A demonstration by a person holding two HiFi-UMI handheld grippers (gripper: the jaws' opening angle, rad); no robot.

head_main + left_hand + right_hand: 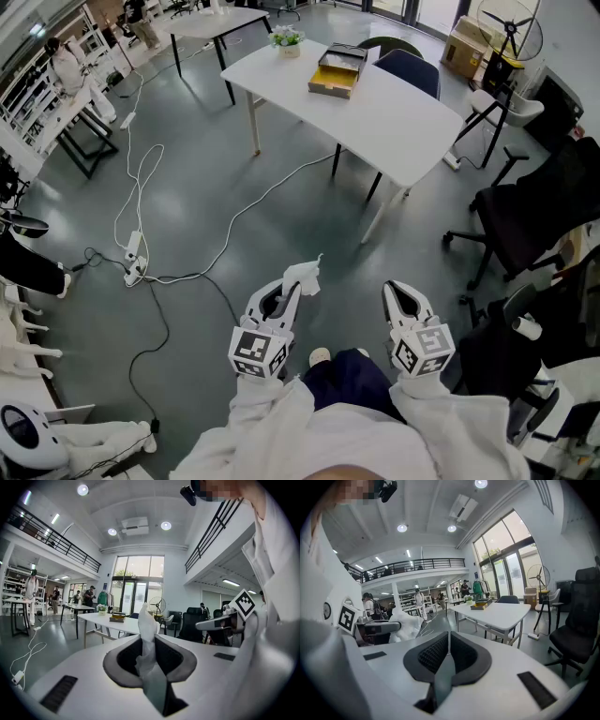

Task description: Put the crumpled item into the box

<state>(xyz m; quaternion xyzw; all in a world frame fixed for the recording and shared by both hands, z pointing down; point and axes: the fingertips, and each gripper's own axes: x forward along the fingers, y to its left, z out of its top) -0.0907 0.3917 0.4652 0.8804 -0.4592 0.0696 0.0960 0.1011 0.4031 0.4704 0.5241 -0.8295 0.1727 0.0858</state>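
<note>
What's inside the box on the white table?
The box lies open; the head view shows only a dark interior, nothing clearly in it. Its walls cover part of the bottom.

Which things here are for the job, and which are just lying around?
For the job: crumpled paper pinched in the left gripper; box on the white table.
Just lying about: power strip; potted plant; black chair; fan.
</note>
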